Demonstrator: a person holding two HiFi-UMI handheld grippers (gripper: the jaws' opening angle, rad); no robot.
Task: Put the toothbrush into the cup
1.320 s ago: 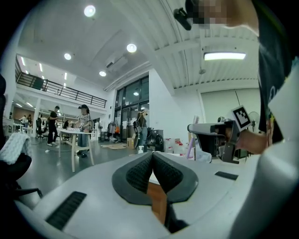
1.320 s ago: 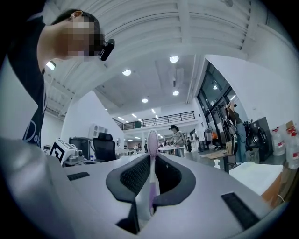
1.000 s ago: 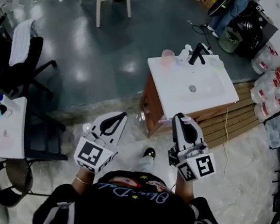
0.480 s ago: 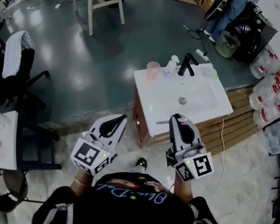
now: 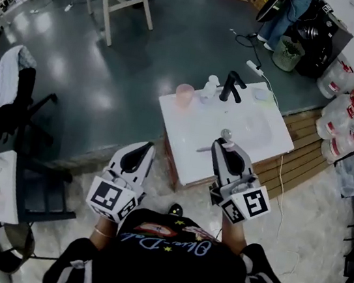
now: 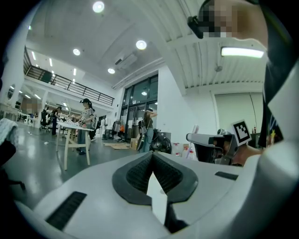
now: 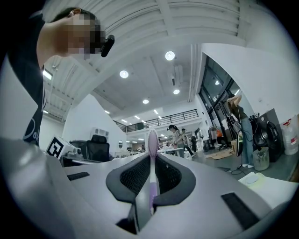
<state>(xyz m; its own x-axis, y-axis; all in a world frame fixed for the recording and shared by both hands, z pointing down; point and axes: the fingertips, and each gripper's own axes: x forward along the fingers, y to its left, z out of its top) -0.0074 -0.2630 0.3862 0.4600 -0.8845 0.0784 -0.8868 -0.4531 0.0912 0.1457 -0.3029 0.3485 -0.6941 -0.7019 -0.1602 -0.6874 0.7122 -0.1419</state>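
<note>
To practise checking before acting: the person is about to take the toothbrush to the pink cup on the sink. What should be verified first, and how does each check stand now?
1. Toothbrush held firmly: ok, the right gripper is shut on it and its head pokes past the tips.
2. Left gripper out of the way: ok, shut, empty and off to the left of the sink.
3. Cup upright on the sink top: ok.
4. Cup empty inside: cannot tell.
5. Brush above the cup: not ok, the cup stands at the far corner, apart from the gripper.
6. Faucet clear of the cup: ok, it stands apart to the right.
</note>
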